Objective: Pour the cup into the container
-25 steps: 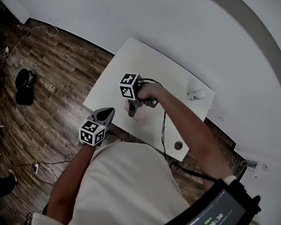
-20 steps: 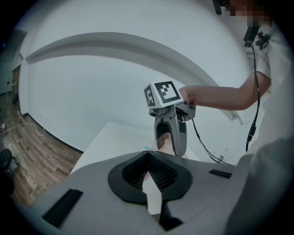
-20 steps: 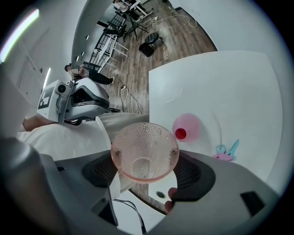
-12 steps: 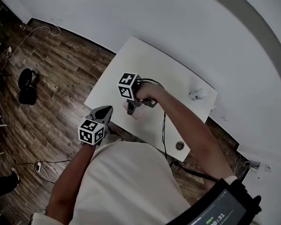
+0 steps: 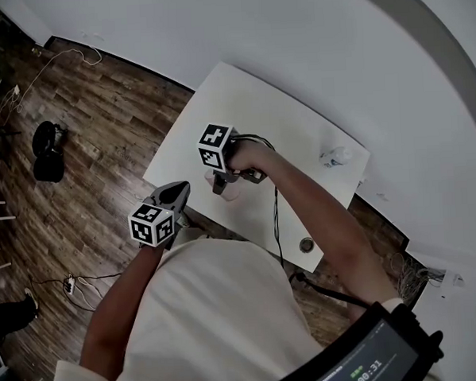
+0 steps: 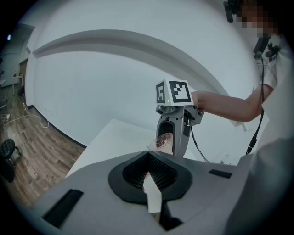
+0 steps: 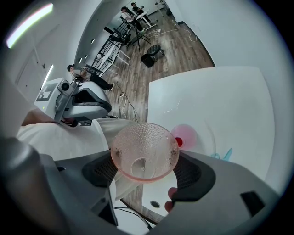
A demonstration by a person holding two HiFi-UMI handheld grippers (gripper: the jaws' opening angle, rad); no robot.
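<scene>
Left gripper view: the left gripper (image 6: 149,179) has its fingers pressed together, with nothing between them. Beyond it, the right gripper (image 7: 146,170) clamps a pink dimpled cup (image 7: 144,147) above the white desk (image 7: 220,101), mouth facing its camera. Past the cup sits what may be a clear container (image 7: 186,137) holding something pink.

The right hand-held gripper (image 5: 219,187) hides most of the cup (image 5: 233,195).

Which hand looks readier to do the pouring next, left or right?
Right. Its tongs grip the pink cup, tipped on its side close to the clear container on the table. The left tongs are shut on nothing, back at the table's near edge.
</scene>
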